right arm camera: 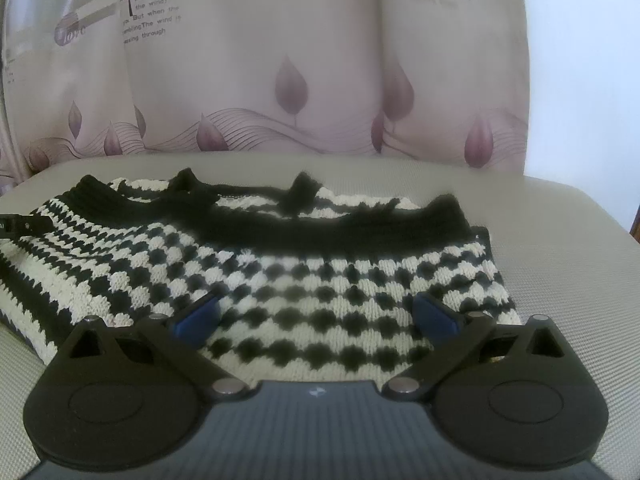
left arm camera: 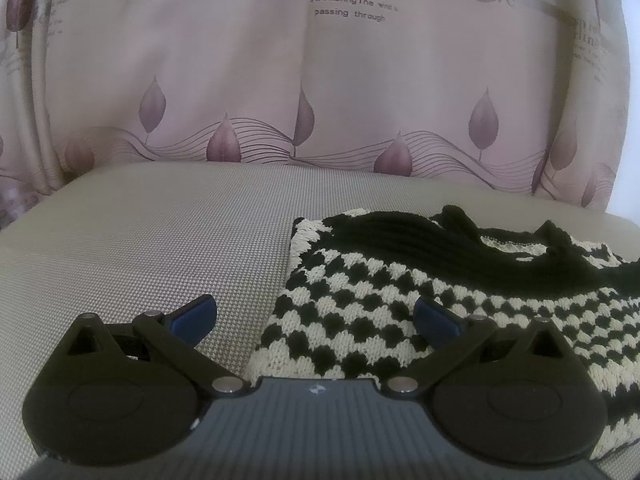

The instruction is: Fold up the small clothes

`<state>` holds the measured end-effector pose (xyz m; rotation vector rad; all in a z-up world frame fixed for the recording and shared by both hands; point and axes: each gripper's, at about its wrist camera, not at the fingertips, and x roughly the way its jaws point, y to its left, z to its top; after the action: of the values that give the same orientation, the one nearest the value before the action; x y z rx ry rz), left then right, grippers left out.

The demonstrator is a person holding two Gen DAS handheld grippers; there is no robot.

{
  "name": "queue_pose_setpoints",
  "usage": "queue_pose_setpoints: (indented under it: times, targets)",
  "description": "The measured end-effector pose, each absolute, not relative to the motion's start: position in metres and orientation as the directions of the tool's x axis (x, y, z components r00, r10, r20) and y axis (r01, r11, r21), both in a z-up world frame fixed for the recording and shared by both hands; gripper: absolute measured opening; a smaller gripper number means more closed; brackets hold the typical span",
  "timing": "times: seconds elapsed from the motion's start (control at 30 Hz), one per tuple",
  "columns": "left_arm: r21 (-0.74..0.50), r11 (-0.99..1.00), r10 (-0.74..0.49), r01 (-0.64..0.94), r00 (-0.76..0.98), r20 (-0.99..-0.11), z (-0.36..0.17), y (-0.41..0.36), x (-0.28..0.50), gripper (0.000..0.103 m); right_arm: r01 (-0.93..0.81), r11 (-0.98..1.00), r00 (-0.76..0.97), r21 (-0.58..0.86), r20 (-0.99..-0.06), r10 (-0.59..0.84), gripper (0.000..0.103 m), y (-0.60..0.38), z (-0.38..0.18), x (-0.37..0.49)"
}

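Observation:
A small knitted garment (left arm camera: 400, 292) in a black and cream check with black ribbed trim lies flat on a grey woven surface (left arm camera: 140, 248). In the left wrist view it fills the right half. My left gripper (left arm camera: 316, 318) is open and empty, low over the garment's left edge. In the right wrist view the garment (right arm camera: 280, 280) spans most of the width, its black trim (right arm camera: 340, 228) along the far side. My right gripper (right arm camera: 316, 316) is open and empty, just above the garment's near edge. The left gripper's tip (right arm camera: 24, 224) shows at the far left.
A pink curtain (left arm camera: 320, 80) with leaf prints and printed text hangs right behind the surface. Bare grey surface (right arm camera: 560, 260) lies to the right of the garment and to its left in the left wrist view.

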<state>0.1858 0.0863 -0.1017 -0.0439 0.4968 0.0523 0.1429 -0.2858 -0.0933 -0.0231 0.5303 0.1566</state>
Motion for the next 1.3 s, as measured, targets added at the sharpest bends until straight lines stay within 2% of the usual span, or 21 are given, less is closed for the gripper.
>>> queue_pose_setpoints:
  times: [0.5,0.77,1.3]
  targets:
    - [-0.053,0.998,0.014,-0.044,0.879,-0.477,-0.097,0.091,0.190,0.103,-0.147,0.989,0.855,-0.008,-0.503,0.123,0.103,-0.282,-0.093,0.141]
    - [0.081,0.997,0.046,-0.008,0.880,-0.474,-0.091,0.089,0.195,0.103,-0.146,0.989,0.856,-0.006,-0.503,0.123,0.103,-0.284,-0.092,0.141]
    - [0.095,0.993,-0.014,0.074,0.854,-0.520,-0.083,0.095,0.213,0.103,-0.141,0.990,0.856,-0.004,-0.502,0.119,0.103,-0.284,-0.093,0.141]
